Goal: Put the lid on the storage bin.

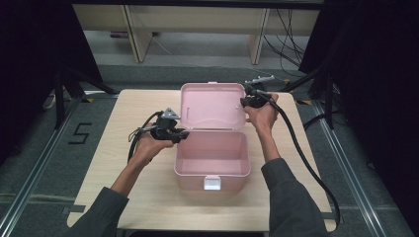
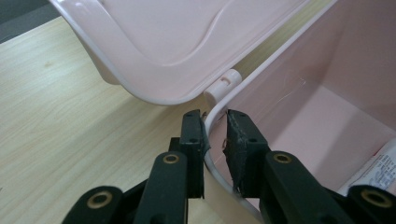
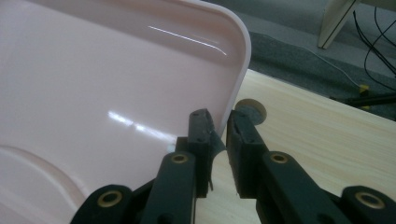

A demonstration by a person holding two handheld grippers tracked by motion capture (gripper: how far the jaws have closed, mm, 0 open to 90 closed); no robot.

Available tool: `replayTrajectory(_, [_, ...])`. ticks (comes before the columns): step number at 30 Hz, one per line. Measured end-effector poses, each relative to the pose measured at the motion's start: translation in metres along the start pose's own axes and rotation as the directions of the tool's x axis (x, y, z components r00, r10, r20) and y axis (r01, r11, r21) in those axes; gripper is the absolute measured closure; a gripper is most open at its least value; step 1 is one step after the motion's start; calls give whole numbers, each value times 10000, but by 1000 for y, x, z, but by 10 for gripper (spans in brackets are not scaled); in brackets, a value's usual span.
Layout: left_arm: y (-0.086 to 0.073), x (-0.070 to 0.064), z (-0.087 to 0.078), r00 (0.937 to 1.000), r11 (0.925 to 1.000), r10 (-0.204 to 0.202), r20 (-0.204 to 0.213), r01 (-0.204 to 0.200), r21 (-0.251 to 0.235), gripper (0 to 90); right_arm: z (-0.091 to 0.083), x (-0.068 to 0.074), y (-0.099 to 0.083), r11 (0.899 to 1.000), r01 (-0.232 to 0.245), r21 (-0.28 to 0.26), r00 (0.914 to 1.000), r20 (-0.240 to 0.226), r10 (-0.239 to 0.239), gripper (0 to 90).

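A pink plastic box [image 1: 211, 168] stands open in the middle of the wooden table [image 1: 143, 197], its lid [image 1: 212, 106] raised upright at the back. My left gripper [image 1: 184, 134] is at the box's left wall by the hinge. In the left gripper view its jaws [image 2: 215, 123] sit shut on the box rim [image 2: 261, 77], one inside and one outside. My right gripper [image 1: 245, 102] is at the lid's right edge. In the right gripper view its jaws [image 3: 218, 122] pinch the edge of the lid [image 3: 116, 84]. The box looks empty apart from a white label [image 2: 378, 163].
A white latch [image 1: 213, 183] sits on the box's front wall. A round disc [image 3: 252, 109] lies on the table just behind the lid's right edge. Thick cables [image 1: 306, 163] trail from the grippers. Beyond the table are a grey floor and desk legs [image 1: 138, 39].
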State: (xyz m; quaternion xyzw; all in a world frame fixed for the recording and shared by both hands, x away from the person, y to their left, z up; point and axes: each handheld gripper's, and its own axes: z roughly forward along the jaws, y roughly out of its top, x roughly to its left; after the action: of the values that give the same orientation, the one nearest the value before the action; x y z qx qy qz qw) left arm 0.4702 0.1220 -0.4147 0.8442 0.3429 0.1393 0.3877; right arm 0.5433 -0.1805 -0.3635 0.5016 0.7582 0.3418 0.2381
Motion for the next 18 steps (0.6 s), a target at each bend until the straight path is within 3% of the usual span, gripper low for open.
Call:
replayTrajectory(3, [-1, 0, 0, 10000, 10000, 0, -23, 0, -25, 765, -7, -2, 0, 9972, 640, -390, 9979, 22, -640, 812])
replayTrajectory(7, [-1, 0, -1, 10000, 10000, 8, -69, -9, -38, 765, -15, 2, -1, 9961, 478, -741, 9989, 63, -474, 820])
replayTrajectory(9, [-1, 0, -1, 9999, 10000, -31, -108, 30, -49, 764, -19, 2, -1, 9923, 819, -924, 9966, 60, -817, 821])
replayTrajectory(11, [-1, -1, -1, 9999, 10000, 1, -143, -2, -45, 764, -24, 5, -3, 9929, 543, -1055, 9985, 43, -541, 824])
replayTrajectory(13, [-2, -1, -1, 9999, 10000, -14, -124, 13, -64, 764, -30, 2, -5, 9893, 913, -1137, 9958, -5, -920, 824])
replayTrajectory(14, [-2, -1, -1, 9999, 10000, -16, -128, 15, -62, 764, -32, 4, -5, 9913, 688, -1123, 9976, -24, -695, 824])
replayTrajectory(15, [-2, -1, -1, 9999, 10000, -11, -129, 11, -60, 764, -33, 3, -5, 9873, 951, -1272, 9954, -24, -962, 824])
replayTrajectory(18, [-1, -1, -1, 9999, 10000, -10, -150, 9, -53, 764, -39, 4, -7, 9869, 879, -1351, 9959, -111, -902, 827])
